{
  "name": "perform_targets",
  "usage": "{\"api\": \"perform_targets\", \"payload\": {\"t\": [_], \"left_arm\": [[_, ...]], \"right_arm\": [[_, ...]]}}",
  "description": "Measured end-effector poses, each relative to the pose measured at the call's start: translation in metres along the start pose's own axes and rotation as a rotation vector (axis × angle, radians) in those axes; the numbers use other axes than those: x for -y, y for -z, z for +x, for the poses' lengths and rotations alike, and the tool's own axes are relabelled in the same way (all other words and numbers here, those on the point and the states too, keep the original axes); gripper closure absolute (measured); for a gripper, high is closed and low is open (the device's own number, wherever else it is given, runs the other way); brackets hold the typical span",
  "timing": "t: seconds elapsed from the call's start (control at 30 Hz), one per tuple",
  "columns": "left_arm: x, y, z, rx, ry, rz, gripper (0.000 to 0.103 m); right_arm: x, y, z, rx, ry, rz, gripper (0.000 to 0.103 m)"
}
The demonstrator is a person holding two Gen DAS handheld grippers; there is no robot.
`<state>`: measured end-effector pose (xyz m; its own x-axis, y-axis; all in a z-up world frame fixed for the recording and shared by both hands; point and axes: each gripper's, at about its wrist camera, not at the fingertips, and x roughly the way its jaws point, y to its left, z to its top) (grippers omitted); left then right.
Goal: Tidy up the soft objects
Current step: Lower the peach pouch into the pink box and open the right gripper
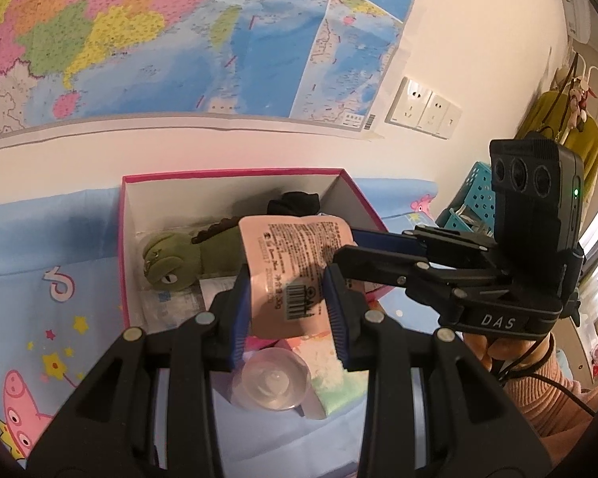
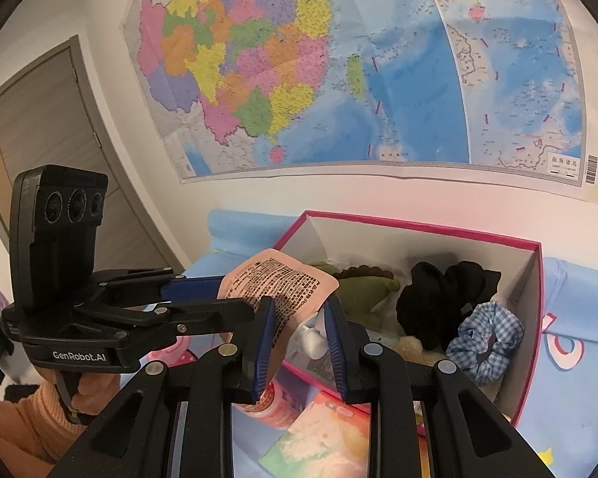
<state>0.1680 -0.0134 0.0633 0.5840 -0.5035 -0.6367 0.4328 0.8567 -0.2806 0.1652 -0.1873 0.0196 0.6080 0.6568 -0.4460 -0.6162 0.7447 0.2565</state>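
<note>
A pink printed pouch (image 1: 287,275) with a barcode and a white cap (image 2: 311,338) hangs over the near edge of a pink-rimmed box (image 1: 235,173). My left gripper (image 1: 287,314) is shut on the pouch, its blue pads pressing both sides. My right gripper (image 2: 299,342) is shut on the same pouch and enters the left wrist view from the right (image 1: 341,247). In the right wrist view the left gripper (image 2: 227,292) pinches the pouch's left edge. Inside the box lie a green plush reptile (image 1: 179,255), a black cloth (image 2: 438,298) and a blue checked scrunchie (image 2: 486,338).
The box stands on a blue cartoon-print sheet (image 1: 59,247) against a wall with a large map (image 2: 339,79). In front of the box lie a clear plastic cup (image 1: 271,386), a colourful packet (image 2: 323,430) and a pink bottle (image 2: 275,402). A teal basket (image 1: 474,195) stands at the right.
</note>
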Motion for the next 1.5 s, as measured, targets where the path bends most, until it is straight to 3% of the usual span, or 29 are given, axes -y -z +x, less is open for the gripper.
{"api": "perform_targets", "payload": {"t": [0.9,1.5], "left_arm": [[-0.027,-0.001,0.027,-0.042,-0.014,-0.059,0.067],[-0.038,0.007,0.052,-0.084,-0.046,-0.074,0.067]], "right_arm": [[0.010,-0.007,0.033,-0.055,0.022,-0.002,0.078],[0.006,-0.004,0.055,-0.088,0.087,-0.053,0.078]]}}
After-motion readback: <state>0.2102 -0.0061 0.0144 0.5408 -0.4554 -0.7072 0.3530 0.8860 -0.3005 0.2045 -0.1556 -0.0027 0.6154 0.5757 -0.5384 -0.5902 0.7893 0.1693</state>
